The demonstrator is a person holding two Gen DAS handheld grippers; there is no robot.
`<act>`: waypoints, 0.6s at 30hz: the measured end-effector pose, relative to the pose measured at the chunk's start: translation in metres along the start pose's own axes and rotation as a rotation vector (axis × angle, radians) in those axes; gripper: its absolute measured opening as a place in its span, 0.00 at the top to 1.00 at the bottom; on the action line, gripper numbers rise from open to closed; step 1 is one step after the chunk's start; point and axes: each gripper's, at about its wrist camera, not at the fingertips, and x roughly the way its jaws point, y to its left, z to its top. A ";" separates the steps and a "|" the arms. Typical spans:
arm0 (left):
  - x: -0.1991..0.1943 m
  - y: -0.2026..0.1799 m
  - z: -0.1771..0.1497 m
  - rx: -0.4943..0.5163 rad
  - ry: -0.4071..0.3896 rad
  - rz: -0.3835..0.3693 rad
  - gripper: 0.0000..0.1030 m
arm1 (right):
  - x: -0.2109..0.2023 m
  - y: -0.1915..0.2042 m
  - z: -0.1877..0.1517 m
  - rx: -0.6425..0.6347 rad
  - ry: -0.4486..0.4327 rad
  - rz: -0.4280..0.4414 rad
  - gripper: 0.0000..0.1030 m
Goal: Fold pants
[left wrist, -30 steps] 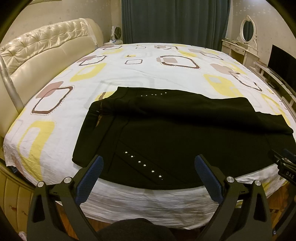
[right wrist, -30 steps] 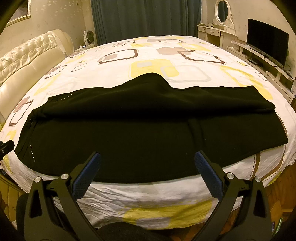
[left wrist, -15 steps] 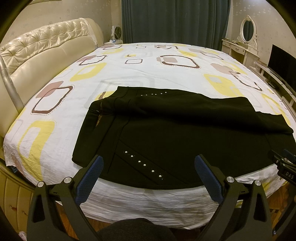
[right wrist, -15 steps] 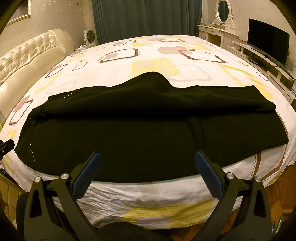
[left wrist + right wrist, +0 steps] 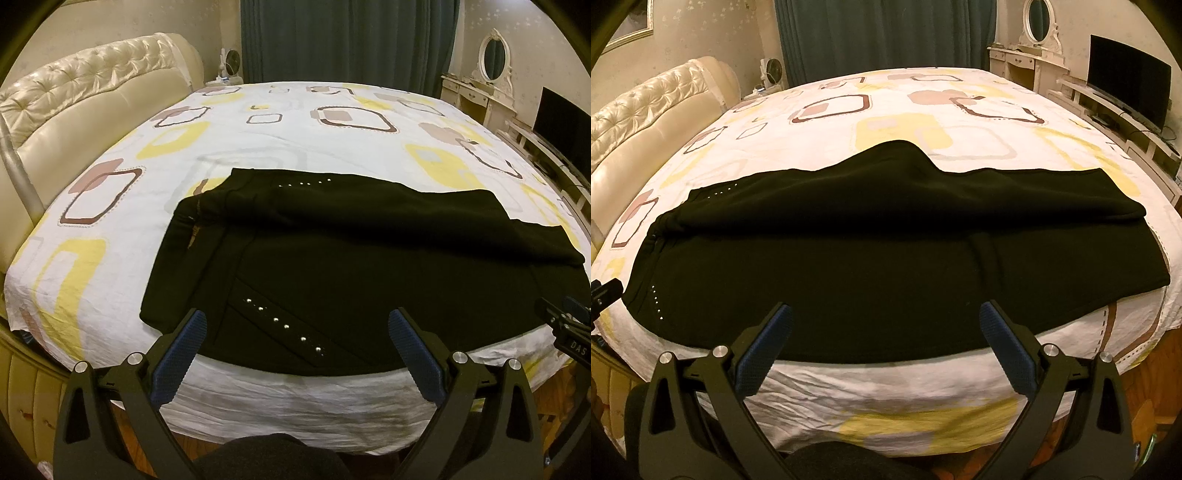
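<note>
Nearest, the left gripper [image 5: 295, 332] and right gripper [image 5: 886, 325] hover with fingers spread wide, holding nothing, at the bed's [image 5: 280, 402] near edge. Just beyond, black pants [image 5: 369, 273] lie sideways on the patterned sheet [image 5: 258, 147]. Farther off, dark curtains [image 5: 347, 40].

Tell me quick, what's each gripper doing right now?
Left gripper: open, holding nothing, above the pants.
Right gripper: open, holding nothing.
</note>
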 end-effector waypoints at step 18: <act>0.095 0.117 0.111 -0.032 0.093 -0.258 0.05 | 0.058 -0.005 0.133 -0.188 0.058 0.333 0.02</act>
